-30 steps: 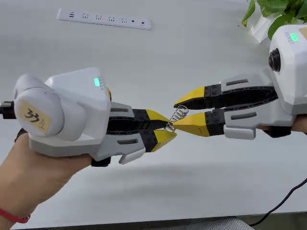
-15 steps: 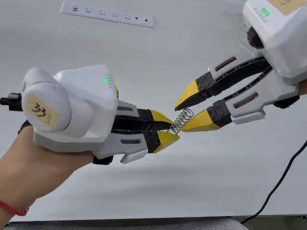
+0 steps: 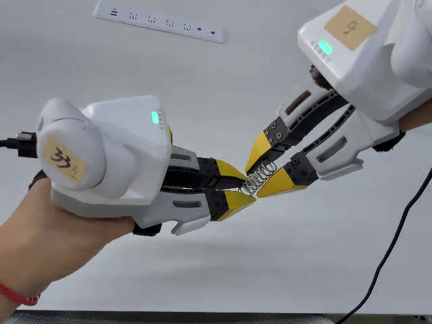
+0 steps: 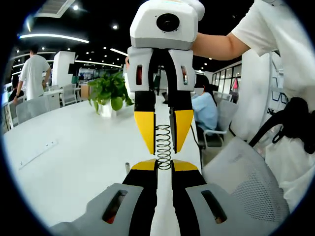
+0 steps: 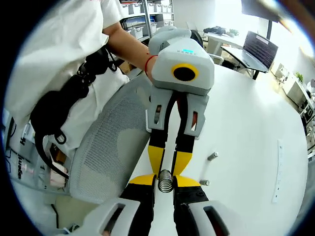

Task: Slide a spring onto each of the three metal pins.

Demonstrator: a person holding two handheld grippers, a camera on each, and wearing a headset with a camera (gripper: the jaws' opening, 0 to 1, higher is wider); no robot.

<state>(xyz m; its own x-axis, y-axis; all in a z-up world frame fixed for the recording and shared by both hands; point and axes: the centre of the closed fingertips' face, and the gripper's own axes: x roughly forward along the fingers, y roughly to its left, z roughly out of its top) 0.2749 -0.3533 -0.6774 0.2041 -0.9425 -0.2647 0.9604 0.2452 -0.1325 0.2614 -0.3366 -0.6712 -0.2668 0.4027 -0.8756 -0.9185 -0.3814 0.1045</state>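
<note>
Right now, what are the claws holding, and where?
A small spring: the right gripper pinches one end between its tips. The other end meets the tips of the left gripper; whether they grip it is unclear.

Left gripper (image 3: pixel 250 187) & right gripper (image 3: pixel 255 182): white shells, black jaws, yellow tips, tan labels, one green light ea. Left's label is marked "33" in black. Silver spring (image 3: pixel 259 177). Pale grey table (image 3: pixel 223 88); white power strip (image 3: pixel 160 21); black cable (image 3: pixel 398 236). Red wristband (image 3: pixel 15 295). Green plant (image 4: pixel 109 93) in bkgd. Grey mesh chair (image 5: pixel 106 147), white T-shirt (image 5: pixel 59 44).
</note>
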